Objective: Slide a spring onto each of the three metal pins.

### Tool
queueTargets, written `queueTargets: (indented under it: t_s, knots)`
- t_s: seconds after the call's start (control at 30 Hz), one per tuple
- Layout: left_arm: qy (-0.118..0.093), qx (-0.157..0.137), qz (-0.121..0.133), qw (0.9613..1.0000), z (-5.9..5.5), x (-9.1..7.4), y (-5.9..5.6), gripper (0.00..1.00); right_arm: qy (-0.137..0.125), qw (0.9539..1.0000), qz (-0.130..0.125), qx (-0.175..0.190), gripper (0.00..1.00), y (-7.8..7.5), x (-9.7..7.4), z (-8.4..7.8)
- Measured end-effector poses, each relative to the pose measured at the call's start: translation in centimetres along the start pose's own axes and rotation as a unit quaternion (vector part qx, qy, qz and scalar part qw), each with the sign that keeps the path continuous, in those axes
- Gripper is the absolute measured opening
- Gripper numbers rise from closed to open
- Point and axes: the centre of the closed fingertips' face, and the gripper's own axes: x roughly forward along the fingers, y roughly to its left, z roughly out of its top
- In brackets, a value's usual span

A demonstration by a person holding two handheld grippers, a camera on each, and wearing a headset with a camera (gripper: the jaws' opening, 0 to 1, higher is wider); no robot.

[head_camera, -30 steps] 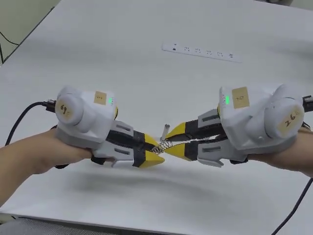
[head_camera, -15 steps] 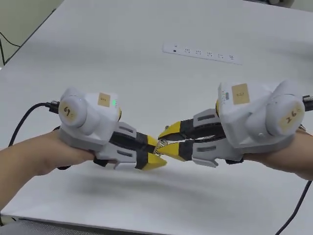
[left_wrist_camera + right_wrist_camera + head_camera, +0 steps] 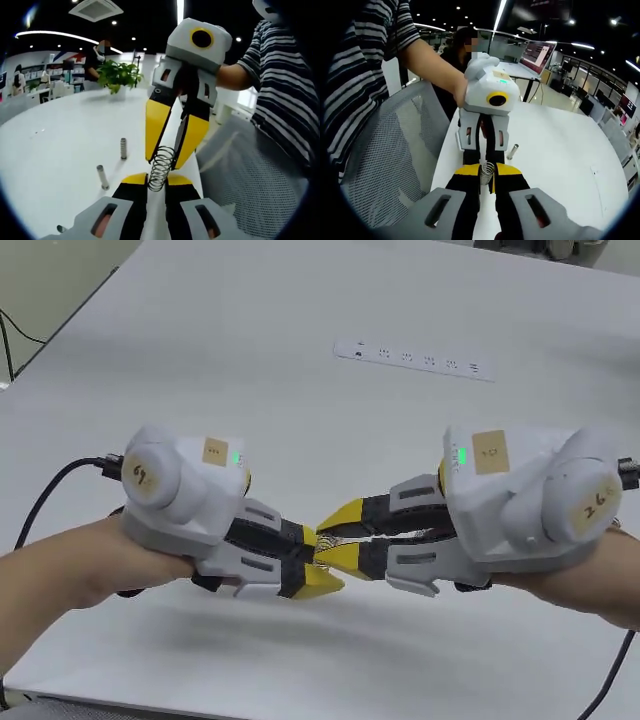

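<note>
Pretty much twins: left gripper [image 3: 322,566] and right gripper [image 3: 329,543], white-grey shells, yellow-black jaws, green LEDs. Black cable [image 3: 70,469] far left, striped sleeve [image 3: 280,80].

office: white desks [image 3: 560,145], mesh chair [image 3: 395,160]

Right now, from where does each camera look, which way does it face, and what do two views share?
Head view: from the headset, forward and down at the table; the person's forearms, left tongs and right tongs tip to tip.
Left gripper view: rides the left tongs, faces the right tongs; striped sleeve, two metal pins standing.
Right gripper view: rides the right tongs, faces the left tongs; striped sleeve, mesh chair.
Shared: both gripper views show the spring between the tongs' tips.
</note>
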Motion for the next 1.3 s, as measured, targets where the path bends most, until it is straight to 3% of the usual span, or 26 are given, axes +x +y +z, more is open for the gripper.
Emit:
queueTargets:
  t_s: [0.7, 1.3]
  knots:
    - [-0.001, -0.015, 0.008, 0.9999, -0.2, -0.6, 0.0, 0.13, 0.007, 0.9999, -0.012, 0.000, 0.07, -0.5, -0.2, -0.2]
    - [0.008, -0.033, 0.021, 0.9992, -1.3, -1.8, 0.4, 0.22, 0.011, 0.9995, -0.026, 0.011, 0.07, -1.2, -0.4, -0.9]
